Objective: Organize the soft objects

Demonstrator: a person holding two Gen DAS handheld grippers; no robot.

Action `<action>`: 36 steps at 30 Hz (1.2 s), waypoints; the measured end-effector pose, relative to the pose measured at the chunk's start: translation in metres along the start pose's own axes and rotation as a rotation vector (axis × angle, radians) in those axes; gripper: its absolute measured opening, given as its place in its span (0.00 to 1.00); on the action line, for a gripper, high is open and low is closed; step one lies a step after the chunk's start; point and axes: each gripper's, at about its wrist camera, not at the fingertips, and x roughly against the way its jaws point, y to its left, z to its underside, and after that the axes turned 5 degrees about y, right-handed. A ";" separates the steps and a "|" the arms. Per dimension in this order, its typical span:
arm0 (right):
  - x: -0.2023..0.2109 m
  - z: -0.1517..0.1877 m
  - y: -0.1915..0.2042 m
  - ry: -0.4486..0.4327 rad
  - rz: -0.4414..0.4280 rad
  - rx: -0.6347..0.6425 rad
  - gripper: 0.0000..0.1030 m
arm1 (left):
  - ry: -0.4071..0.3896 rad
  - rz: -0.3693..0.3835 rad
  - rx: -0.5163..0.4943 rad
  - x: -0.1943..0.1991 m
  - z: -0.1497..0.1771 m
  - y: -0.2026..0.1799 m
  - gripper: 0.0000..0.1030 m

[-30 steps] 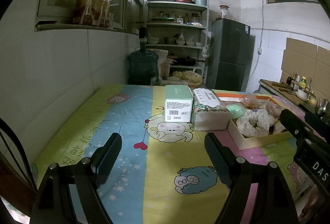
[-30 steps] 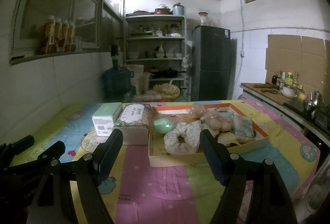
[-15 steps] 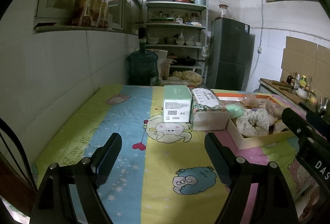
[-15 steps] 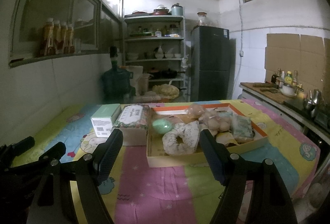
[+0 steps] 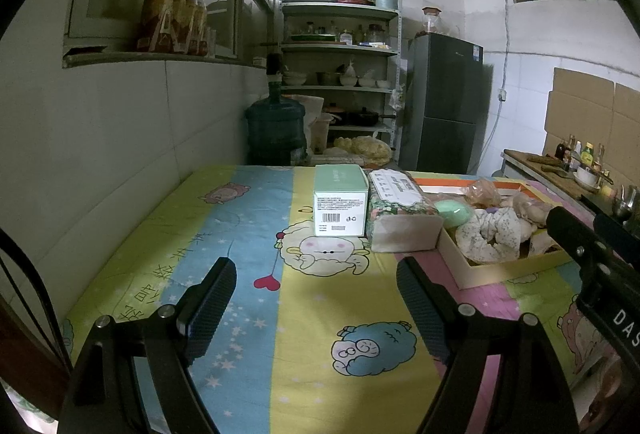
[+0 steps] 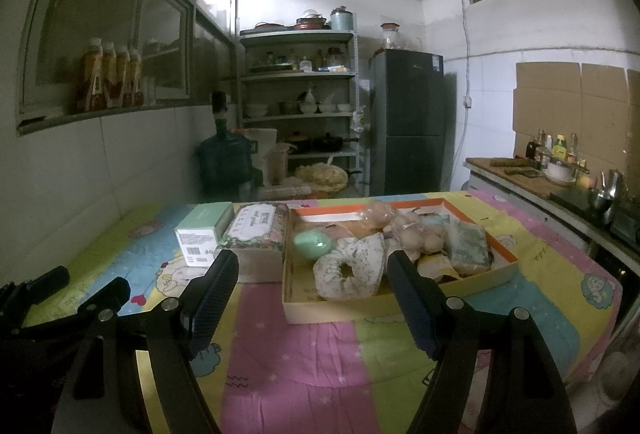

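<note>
A shallow cardboard tray (image 6: 384,304) with an orange rim holds several soft things: a floral fabric ring (image 6: 350,268), a green sponge egg (image 6: 314,244), bagged round buns (image 6: 416,232) and a green packet (image 6: 468,244). The tray also shows at the right of the left wrist view (image 5: 500,272). A mint green box (image 5: 340,204) and a floral tissue pack (image 5: 400,208) stand side by side left of the tray. My left gripper (image 5: 316,298) is open and empty, short of the green box. My right gripper (image 6: 312,294) is open and empty, just short of the tray's near wall.
The table wears a cartoon-print cloth (image 5: 248,226). A tiled wall (image 5: 100,154) runs along its left side. Behind it stand a water jug (image 5: 276,130), a shelf rack (image 5: 340,82) and a fridge (image 5: 444,106). A counter with bottles (image 6: 556,162) is at the right.
Both grippers have drawn back and risen slightly, so the boxes and tray sit a little lower and farther in view. Both stay open and empty.
</note>
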 end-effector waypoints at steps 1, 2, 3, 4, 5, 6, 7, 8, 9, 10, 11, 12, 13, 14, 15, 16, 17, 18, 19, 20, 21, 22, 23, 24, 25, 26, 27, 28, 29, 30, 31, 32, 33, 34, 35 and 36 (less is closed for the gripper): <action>0.000 0.000 0.000 0.000 0.000 0.000 0.76 | 0.000 0.001 0.000 0.000 0.000 0.001 0.80; 0.000 0.000 0.000 0.000 0.000 0.000 0.76 | 0.001 0.000 0.000 0.000 0.000 0.000 0.80; 0.000 0.000 0.000 0.001 -0.001 0.000 0.76 | 0.001 0.000 -0.002 0.000 0.000 -0.001 0.80; 0.000 0.000 0.000 0.000 0.000 0.001 0.76 | 0.001 0.000 -0.004 0.001 0.000 -0.001 0.80; 0.000 0.000 0.000 0.000 0.000 0.001 0.76 | 0.001 0.000 -0.003 0.001 0.000 -0.001 0.80; 0.000 0.000 0.000 0.000 0.000 -0.001 0.76 | 0.001 0.001 -0.002 0.001 0.000 -0.001 0.80; 0.000 0.000 0.000 0.000 0.000 -0.001 0.76 | 0.001 0.000 -0.002 0.001 0.000 -0.002 0.80; 0.000 0.000 0.000 -0.001 0.001 -0.001 0.76 | 0.001 0.000 -0.002 0.001 0.000 -0.002 0.80; 0.000 0.000 0.000 -0.001 0.003 0.000 0.76 | 0.001 0.002 -0.001 0.001 0.000 -0.001 0.80; 0.000 0.000 0.000 -0.001 0.001 0.000 0.76 | 0.001 0.003 0.001 0.001 0.000 -0.001 0.80; 0.000 0.000 0.000 -0.001 0.000 0.001 0.76 | 0.003 0.000 -0.001 0.001 0.001 -0.002 0.80; 0.000 0.001 0.000 0.000 -0.001 0.000 0.76 | 0.004 -0.002 -0.003 0.001 0.000 -0.002 0.80; 0.000 0.000 0.000 0.000 -0.004 0.000 0.76 | 0.005 -0.004 -0.003 0.002 -0.001 -0.001 0.80; 0.000 0.000 -0.001 0.000 -0.007 0.000 0.76 | 0.004 -0.006 -0.004 0.001 -0.001 -0.001 0.80; 0.000 0.001 0.000 0.000 -0.009 -0.001 0.76 | 0.002 -0.009 -0.005 0.001 -0.001 -0.001 0.80; -0.001 0.001 0.000 0.001 -0.013 0.000 0.76 | 0.000 -0.011 -0.004 0.001 -0.002 0.000 0.80; -0.001 0.001 0.000 0.000 -0.017 -0.001 0.76 | -0.001 -0.013 -0.001 0.001 -0.002 0.002 0.80; -0.001 0.001 0.002 -0.003 -0.020 -0.002 0.76 | 0.000 -0.014 0.001 0.000 -0.002 0.002 0.80; -0.001 0.000 0.003 -0.005 -0.021 -0.002 0.76 | 0.001 -0.014 0.003 -0.001 -0.002 0.004 0.80; -0.001 0.000 0.005 -0.008 -0.022 -0.002 0.76 | 0.002 -0.014 0.004 -0.002 -0.002 0.005 0.80; -0.001 -0.001 0.006 -0.011 -0.022 0.000 0.76 | 0.003 -0.013 0.005 -0.003 -0.002 0.006 0.80; -0.001 0.000 0.008 -0.012 -0.021 0.001 0.76 | 0.003 -0.012 0.007 -0.004 -0.002 0.007 0.80; -0.001 0.000 0.008 -0.008 -0.020 0.002 0.76 | 0.005 -0.010 0.009 -0.005 -0.002 0.009 0.80; -0.001 0.000 0.008 -0.008 -0.020 0.002 0.76 | 0.005 -0.009 0.008 -0.005 -0.001 0.009 0.80; -0.001 0.000 0.008 -0.007 -0.018 0.002 0.76 | 0.005 -0.008 0.008 -0.005 -0.001 0.009 0.80; -0.001 0.000 0.009 -0.006 -0.016 0.001 0.76 | 0.006 -0.009 0.009 -0.005 -0.001 0.009 0.80; -0.001 0.000 0.009 -0.005 -0.014 0.000 0.76 | 0.006 -0.008 0.009 -0.005 -0.001 0.009 0.80; -0.001 0.000 0.010 -0.003 -0.012 -0.002 0.76 | 0.005 -0.009 0.009 -0.004 -0.001 0.009 0.80; -0.001 0.000 0.009 -0.003 -0.011 -0.004 0.76 | 0.005 -0.010 0.009 -0.004 -0.001 0.009 0.80; -0.001 0.000 0.009 -0.002 -0.010 -0.005 0.76 | 0.005 -0.011 0.010 -0.004 -0.001 0.009 0.80; -0.001 0.000 0.008 -0.001 -0.009 -0.007 0.76 | 0.005 -0.010 0.010 -0.004 -0.001 0.009 0.80; -0.001 0.000 0.008 -0.001 -0.009 -0.008 0.76 | 0.004 -0.009 0.011 -0.004 -0.001 0.009 0.80; -0.001 0.000 0.007 -0.001 -0.008 -0.008 0.76 | 0.002 -0.009 0.012 -0.004 0.000 0.010 0.80; 0.000 0.000 0.008 -0.003 -0.006 -0.007 0.76 | 0.003 -0.008 0.012 -0.005 0.000 0.010 0.80; 0.000 0.001 0.007 -0.004 -0.005 -0.008 0.76 | 0.002 -0.008 0.010 -0.005 0.000 0.009 0.80; 0.000 0.001 0.006 -0.005 -0.005 -0.010 0.76 | 0.002 -0.008 0.008 -0.005 0.001 0.008 0.80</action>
